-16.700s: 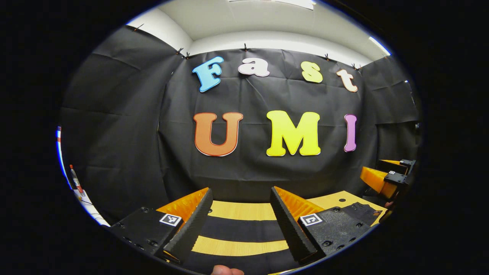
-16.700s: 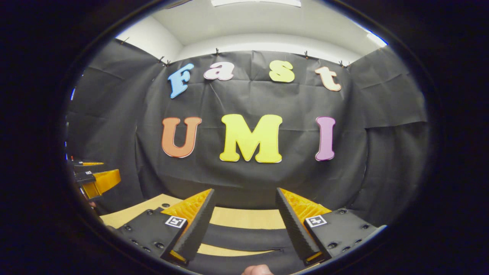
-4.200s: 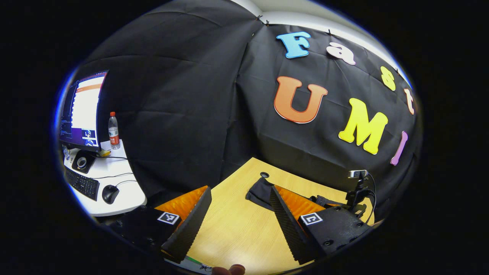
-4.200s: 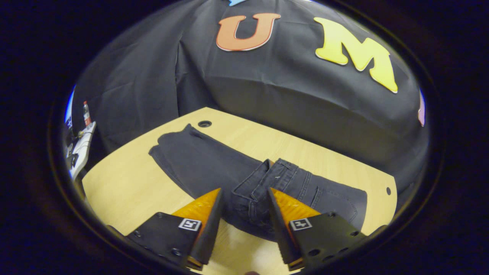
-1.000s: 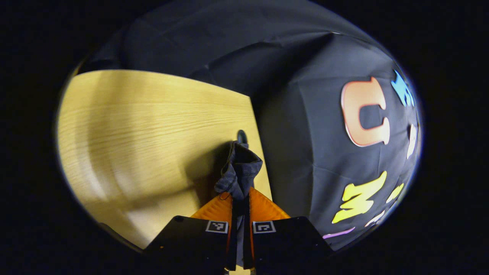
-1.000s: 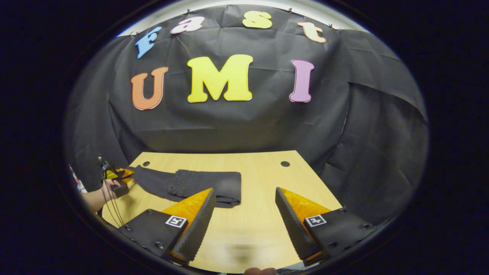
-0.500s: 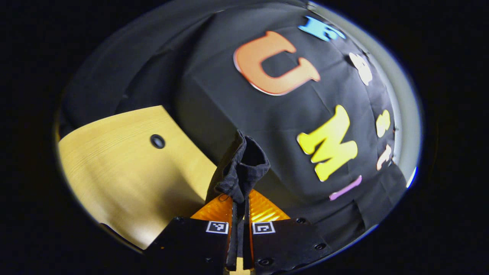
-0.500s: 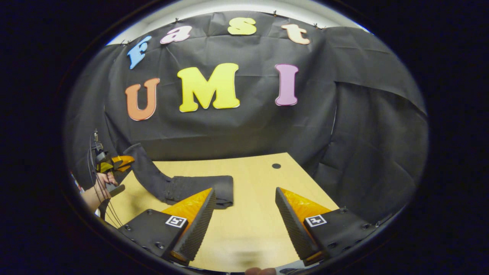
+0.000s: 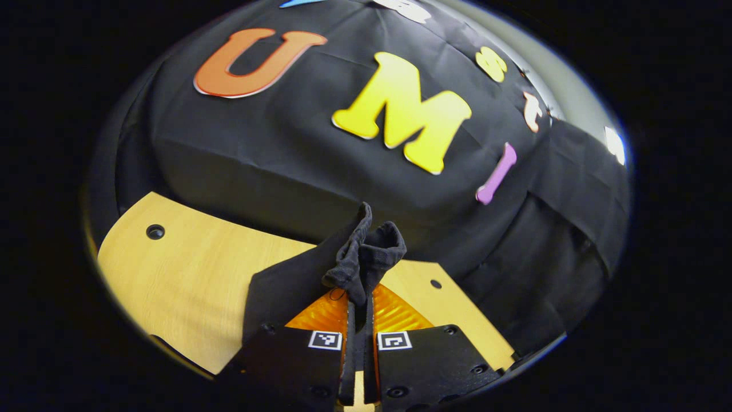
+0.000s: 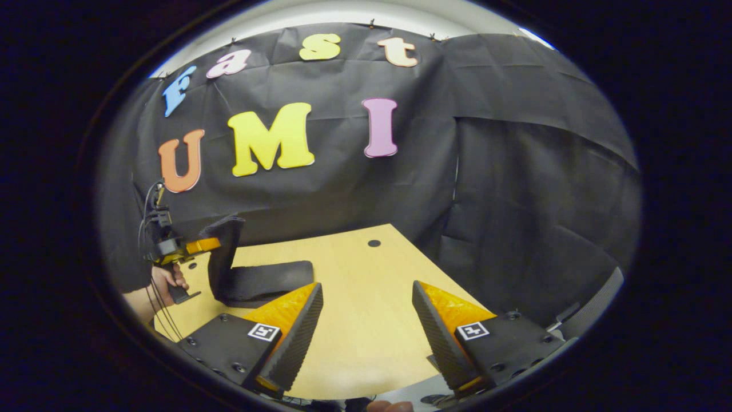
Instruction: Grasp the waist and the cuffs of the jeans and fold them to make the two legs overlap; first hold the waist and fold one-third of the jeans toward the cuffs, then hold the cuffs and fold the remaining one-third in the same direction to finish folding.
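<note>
left gripper (image 9: 359, 320) – clamped on bunched cuffs (image 9: 366, 257), lifted above wooden table (image 9: 189, 274) | right gripper (image 10: 366, 337) – jaws wide, empty | jeans (image 10: 257, 283) – folded at table's far left, cuff end raised | handling – likely soft, heavy, droopy; pinch both layers at hem

No readable text, label or number. The small black-and-white square markers (image 9: 325, 340) on the tool (image 10: 366, 337) bodies carry coded patterns only, no letters or digits.
</note>
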